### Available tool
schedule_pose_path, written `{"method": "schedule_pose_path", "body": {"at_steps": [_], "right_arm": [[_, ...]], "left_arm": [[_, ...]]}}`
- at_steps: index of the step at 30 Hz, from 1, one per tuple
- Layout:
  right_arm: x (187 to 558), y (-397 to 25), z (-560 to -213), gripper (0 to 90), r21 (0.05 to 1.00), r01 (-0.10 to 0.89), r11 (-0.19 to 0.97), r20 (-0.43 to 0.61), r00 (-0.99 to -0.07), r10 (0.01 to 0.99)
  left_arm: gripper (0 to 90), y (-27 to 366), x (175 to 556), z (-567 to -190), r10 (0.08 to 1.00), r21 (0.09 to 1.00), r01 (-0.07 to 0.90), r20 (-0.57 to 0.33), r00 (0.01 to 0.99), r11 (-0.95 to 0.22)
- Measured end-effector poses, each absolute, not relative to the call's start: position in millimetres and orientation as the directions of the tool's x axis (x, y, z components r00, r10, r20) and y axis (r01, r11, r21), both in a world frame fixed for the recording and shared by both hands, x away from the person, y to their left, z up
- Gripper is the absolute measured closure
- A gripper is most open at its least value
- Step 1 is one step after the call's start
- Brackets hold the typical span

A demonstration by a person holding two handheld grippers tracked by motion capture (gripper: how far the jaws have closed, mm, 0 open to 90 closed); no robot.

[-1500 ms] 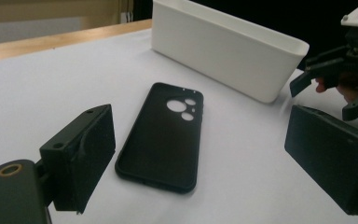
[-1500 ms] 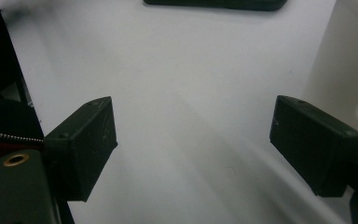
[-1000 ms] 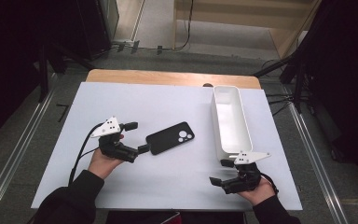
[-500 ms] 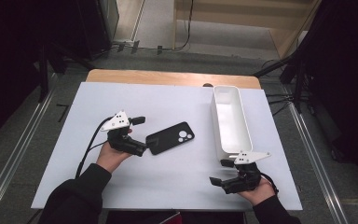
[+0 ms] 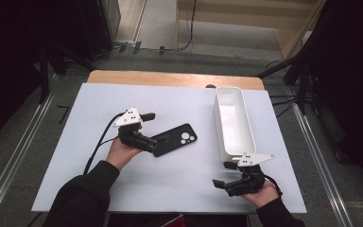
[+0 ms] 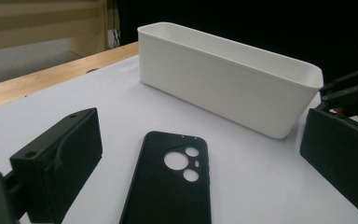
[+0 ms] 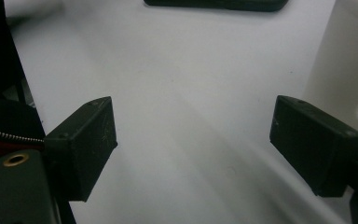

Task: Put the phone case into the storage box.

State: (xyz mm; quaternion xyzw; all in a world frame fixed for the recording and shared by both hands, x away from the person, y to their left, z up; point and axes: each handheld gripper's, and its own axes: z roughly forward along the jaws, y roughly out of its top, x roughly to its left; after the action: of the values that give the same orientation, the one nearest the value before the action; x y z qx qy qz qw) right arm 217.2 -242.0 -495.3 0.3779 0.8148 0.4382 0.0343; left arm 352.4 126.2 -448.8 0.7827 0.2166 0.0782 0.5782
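Note:
A black phone case (image 5: 176, 139) lies flat on the white table top (image 5: 179, 189), back up, with its camera holes toward the bin. In the left gripper view the phone case (image 6: 170, 186) lies between the two wide-apart jaws. My left gripper (image 5: 150, 131) is open, with its jaws on either side of the case's near end (image 6: 205, 144). A long white bin (image 5: 221, 118) stands to the right, and nothing shows inside it. Near the front edge, just short of the bin's near end, my right gripper (image 5: 223, 174) stands open over bare table (image 7: 193, 135).
The bin's side wall (image 6: 223, 93) stands just beyond the phone case, and also rises at the right of the right gripper view (image 7: 340, 56). A wooden strip (image 5: 170, 78) edges the table's far side. Metal rails and floor lie around it.
My left gripper has moved forward and to the right until its jaws came around the phone case's near end. The right gripper has stayed still.

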Motion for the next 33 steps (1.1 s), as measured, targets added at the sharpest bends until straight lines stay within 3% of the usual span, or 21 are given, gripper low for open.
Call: {"method": "schedule_pose_path", "body": {"at_steps": [10,33], "right_arm": [[217,-243,-495,13.1,0.745,0.578,0.333,0.268,-0.717,0.644],[216,-243,-495,13.1,0.743,0.58,0.333,0.269,-0.715,0.645]], "left_arm": [[0.0,104,370,-457,0.423,0.932,0.264,-0.141,0.895,-0.248],[0.0,109,370,-479,0.433,0.928,0.272,-0.142,0.89,-0.256]]}}
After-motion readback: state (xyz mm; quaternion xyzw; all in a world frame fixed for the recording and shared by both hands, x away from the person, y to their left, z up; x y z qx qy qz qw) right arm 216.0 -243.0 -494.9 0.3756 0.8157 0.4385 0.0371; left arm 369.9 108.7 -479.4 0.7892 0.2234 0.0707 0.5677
